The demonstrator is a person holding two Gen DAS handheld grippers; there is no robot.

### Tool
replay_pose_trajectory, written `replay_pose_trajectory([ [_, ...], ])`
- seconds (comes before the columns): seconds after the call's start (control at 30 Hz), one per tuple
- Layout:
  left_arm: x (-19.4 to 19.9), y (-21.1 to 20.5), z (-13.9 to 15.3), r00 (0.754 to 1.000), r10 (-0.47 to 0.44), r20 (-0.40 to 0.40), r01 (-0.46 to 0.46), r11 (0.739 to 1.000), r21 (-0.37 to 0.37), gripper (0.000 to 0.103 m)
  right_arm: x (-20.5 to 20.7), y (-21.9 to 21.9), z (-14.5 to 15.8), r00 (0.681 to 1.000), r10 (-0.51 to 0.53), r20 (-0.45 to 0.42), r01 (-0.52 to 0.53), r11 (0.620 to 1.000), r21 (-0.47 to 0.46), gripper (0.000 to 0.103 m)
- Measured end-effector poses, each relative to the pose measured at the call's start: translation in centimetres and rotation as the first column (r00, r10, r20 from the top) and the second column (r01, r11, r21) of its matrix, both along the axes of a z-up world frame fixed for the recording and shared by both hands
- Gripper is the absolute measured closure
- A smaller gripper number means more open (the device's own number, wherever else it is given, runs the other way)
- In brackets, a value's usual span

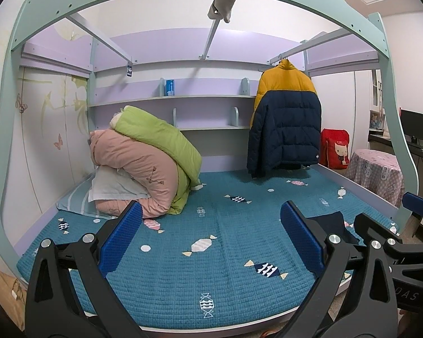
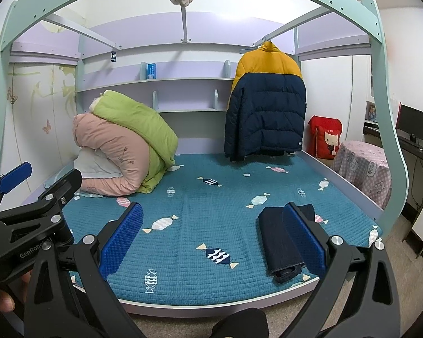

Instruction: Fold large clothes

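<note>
A yellow and navy puffer jacket [image 1: 284, 118] hangs on a hanger from the bed frame's rail at the back right; it also shows in the right wrist view [image 2: 266, 104]. Folded dark jeans [image 2: 279, 242] lie on the teal bed cover near the front right edge, partly behind my right gripper's right finger; a corner of them shows in the left wrist view [image 1: 328, 221]. My left gripper [image 1: 211, 236] is open and empty above the bed's front. My right gripper [image 2: 213, 238] is open and empty, beside the left one [image 2: 28, 197].
A pile of pink and green quilts [image 1: 149, 163] with a pillow sits at the back left of the bed [image 1: 211, 267]. Shelves [image 1: 172, 100] run along the back wall. A red bag [image 1: 335, 148], a covered round table [image 1: 376, 171] and a monitor [image 1: 416, 125] stand to the right.
</note>
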State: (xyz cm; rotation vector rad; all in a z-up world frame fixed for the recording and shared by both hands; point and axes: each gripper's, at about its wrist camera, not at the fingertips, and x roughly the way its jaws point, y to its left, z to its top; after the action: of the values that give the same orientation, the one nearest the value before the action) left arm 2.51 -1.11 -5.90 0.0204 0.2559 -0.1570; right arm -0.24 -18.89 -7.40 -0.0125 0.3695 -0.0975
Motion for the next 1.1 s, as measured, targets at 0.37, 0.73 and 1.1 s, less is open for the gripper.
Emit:
replay_pose_trajectory([
  [0.37,0.03,0.11,-1.02,1.0,0.006,0.017,-0.006,1.0,0.01,0.005,-0.04,0.21,-0.13,1.0,-0.007,-0.004,0.007,1.0,-0.004,0.007],
  [0.73,0.18,0.37,-0.88,1.0,0.001,0.017,-0.001,1.0,0.009,0.005,0.03,0.43,-0.31,1.0,-0.01,-0.005,0.01,1.0,-0.004,0.007],
  [1.1,0.35,0.55,-0.93,1.0,-0.001,0.015,0.001,1.0,0.009,0.005,0.07,0.56,-0.29,1.0,-0.014,-0.004,0.014,1.0,-0.006,0.007],
])
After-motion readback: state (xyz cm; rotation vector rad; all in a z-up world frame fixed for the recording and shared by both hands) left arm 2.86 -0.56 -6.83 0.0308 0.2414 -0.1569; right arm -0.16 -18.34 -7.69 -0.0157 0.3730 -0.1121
